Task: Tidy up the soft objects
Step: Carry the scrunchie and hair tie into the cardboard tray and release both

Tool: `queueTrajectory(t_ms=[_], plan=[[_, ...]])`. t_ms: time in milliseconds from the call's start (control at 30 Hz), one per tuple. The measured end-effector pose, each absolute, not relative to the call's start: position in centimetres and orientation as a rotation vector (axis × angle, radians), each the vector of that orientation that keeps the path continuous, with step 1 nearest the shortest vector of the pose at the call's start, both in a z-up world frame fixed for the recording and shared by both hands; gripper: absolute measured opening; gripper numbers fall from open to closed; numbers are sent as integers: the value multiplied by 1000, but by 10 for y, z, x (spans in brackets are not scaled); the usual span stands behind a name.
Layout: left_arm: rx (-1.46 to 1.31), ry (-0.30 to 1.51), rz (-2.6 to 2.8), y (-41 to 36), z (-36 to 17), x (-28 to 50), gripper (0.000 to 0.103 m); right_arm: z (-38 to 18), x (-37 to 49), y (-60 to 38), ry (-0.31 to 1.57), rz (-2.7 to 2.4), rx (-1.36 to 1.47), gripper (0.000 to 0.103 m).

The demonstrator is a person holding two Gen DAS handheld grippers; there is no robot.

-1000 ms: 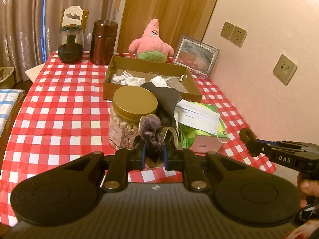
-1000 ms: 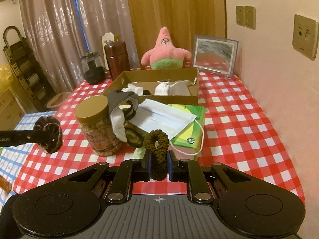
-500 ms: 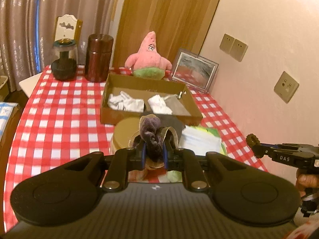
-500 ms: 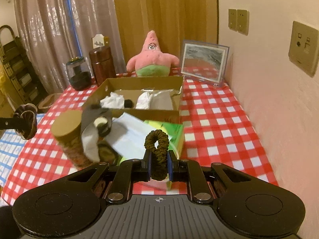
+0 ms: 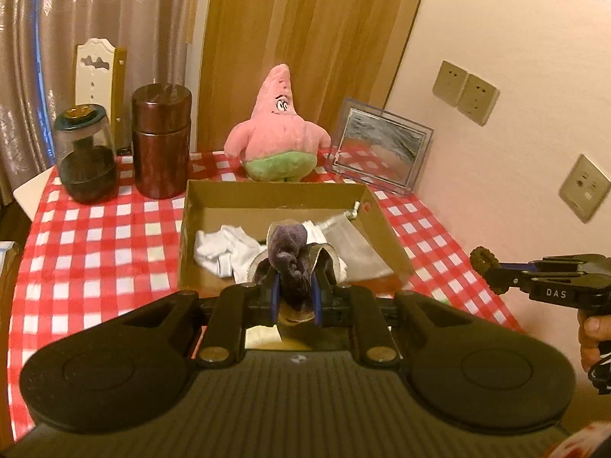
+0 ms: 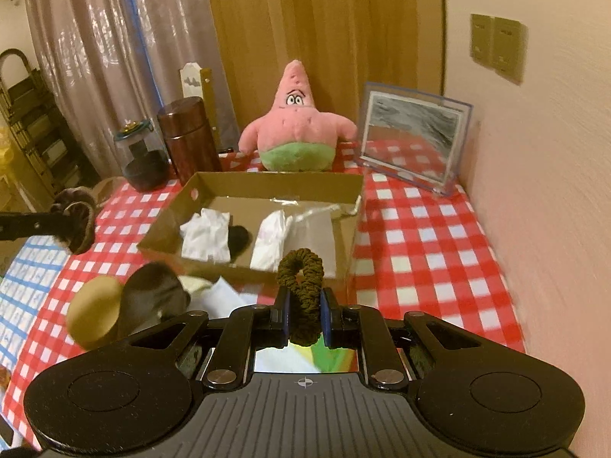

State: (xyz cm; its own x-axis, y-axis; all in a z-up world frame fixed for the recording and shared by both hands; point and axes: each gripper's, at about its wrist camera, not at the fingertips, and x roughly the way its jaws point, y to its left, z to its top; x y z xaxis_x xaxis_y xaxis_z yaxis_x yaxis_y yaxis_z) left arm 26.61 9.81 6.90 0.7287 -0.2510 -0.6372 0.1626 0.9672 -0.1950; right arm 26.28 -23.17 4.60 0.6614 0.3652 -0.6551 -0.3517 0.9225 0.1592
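While both grippers hang over the red-checked tablecloth [image 5: 95, 236]:
left gripper [image 5: 293, 297]: jaws nearly closed, pinching fuzzy purple-grey cloth scrunchie [image 5: 288, 255], which sticks up between the pads
right gripper [image 6: 304, 318]: jaws nearly closed, clamping olive-brown knitted hair tie [image 6: 301, 274], loop upright
open brown cardboard box [image 6: 343, 191]: just beyond both held items, holds white cloths [image 6: 208, 238]

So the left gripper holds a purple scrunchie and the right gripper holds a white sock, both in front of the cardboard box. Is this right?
Not quite. The right gripper holds no white sock: it is shut on a dark olive scrunchie, as the right wrist view shows. The rest is right: the left gripper holds a purple scrunchie, both in front of the cardboard box.
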Motion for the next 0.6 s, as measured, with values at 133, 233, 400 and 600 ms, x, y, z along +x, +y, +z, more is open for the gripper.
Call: queueTrajectory(t_ms=[133, 233, 400, 600], plan=[[-142, 750, -227, 104, 56, 305, 14, 46, 296, -220, 754, 427, 5, 16], [-152, 770, -226, 106, 46, 331, 14, 43, 321, -211, 761, 437, 5, 16], [-133, 806, -230, 99, 28, 366, 14, 36, 363, -196, 786, 444, 25, 16], [-101, 839, -260, 77, 6, 396, 15, 23, 401, -183, 828, 459, 78, 16]])
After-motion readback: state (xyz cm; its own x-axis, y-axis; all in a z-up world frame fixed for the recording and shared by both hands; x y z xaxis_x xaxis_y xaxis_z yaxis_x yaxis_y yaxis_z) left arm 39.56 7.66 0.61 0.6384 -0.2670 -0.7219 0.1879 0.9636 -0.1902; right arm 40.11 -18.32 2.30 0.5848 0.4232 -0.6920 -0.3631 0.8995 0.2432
